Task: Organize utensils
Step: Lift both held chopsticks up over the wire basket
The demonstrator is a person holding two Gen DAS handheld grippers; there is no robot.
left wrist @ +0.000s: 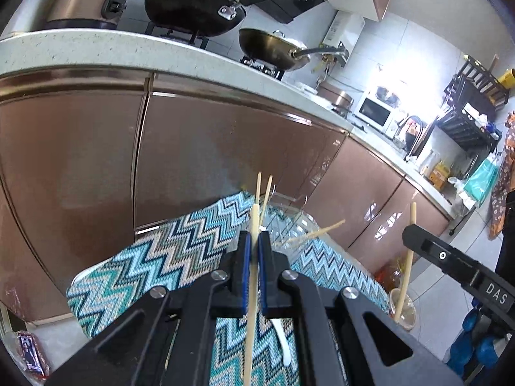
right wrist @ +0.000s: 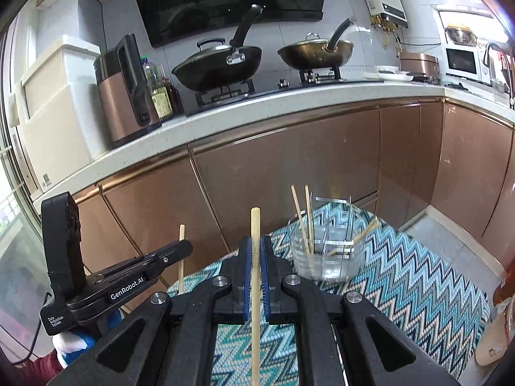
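Right wrist view: the cloth [right wrist: 402,276] bears the glass [right wrist: 328,257], already holding sticks. Each gripper, right [right wrist: 255,257] and left [left wrist: 255,251], is clamped on one chopstick [right wrist: 255,276], aloft. Carrying step; next, tip each into the glass.

A teal, white, tan and navy zigzag cloth [right wrist: 402,276] lies under a clear glass holder [right wrist: 328,251] with pale wooden chopsticks [right wrist: 302,222], before glossy copper-brown cabinet doors [right wrist: 289,173] and a speckled white countertop [right wrist: 289,103], while the black grippers carry blue pads [right wrist: 247,276].
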